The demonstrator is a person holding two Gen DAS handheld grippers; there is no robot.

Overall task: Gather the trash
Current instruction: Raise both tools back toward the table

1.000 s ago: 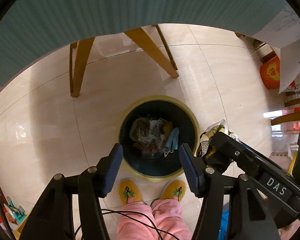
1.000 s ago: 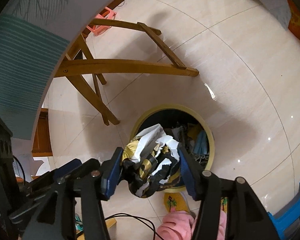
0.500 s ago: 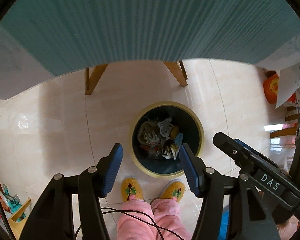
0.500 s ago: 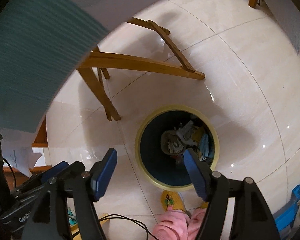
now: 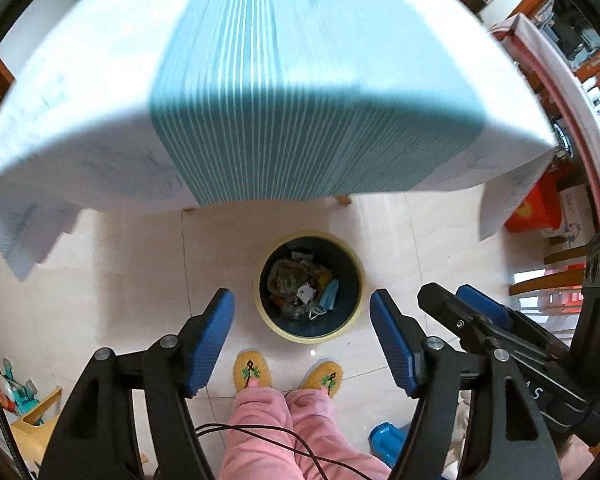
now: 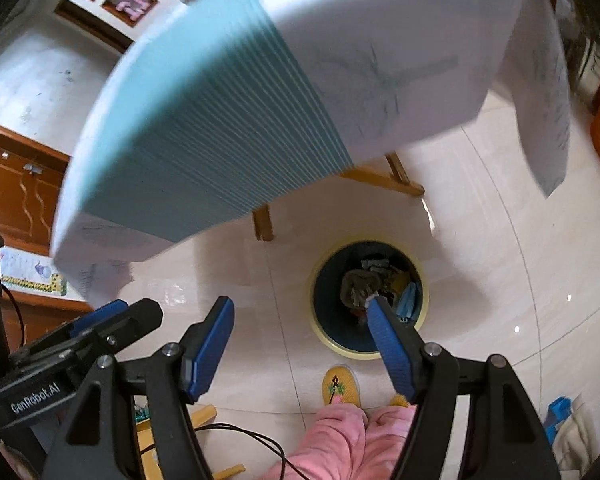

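honestly, with the left gripper (image 5: pixel 302 340) opening on nothing and the right gripper (image 6: pixel 300 340) spread empty (both over the trash bin (image 5: pixel 309 286)), either could snag the tablecloth (image 5: pixel 300 80) overhanging nearby.

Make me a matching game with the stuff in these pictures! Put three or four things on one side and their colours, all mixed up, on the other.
Things:
1. slippers
2. trash bin rim
3. gripper pads
4. trouser legs

Colours:
A. pink
B. dark blue
C. pale yellow ring
D. yellow with a flower pattern

Right pairs: 1-D, 2-C, 3-B, 4-A.
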